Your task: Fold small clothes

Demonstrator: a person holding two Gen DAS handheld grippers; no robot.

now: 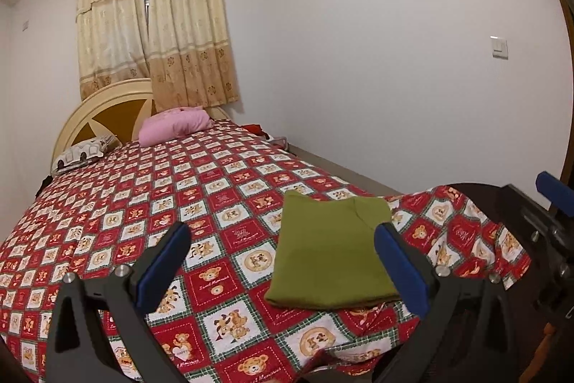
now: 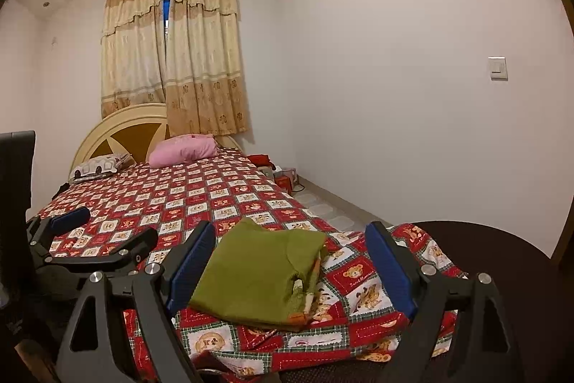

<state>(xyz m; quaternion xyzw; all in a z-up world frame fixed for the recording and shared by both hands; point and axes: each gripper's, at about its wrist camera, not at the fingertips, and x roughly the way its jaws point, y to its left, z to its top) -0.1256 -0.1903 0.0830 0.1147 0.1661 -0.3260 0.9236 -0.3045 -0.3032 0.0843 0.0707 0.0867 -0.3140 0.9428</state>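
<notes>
Along the bottom of both frames, the left gripper (image 1: 283,261) and right gripper (image 2: 290,261) had jaws spread wide, holding nothing. Beyond, lower centre, a folded green shirt (image 1: 332,253) lay on the bed (image 1: 179,174).

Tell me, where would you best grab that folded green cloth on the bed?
Probably the near folded edge of the green cloth, coming in low from the foot of the bed: it lies flat in stacked layers, and that thick edge faces the open right gripper.
</notes>
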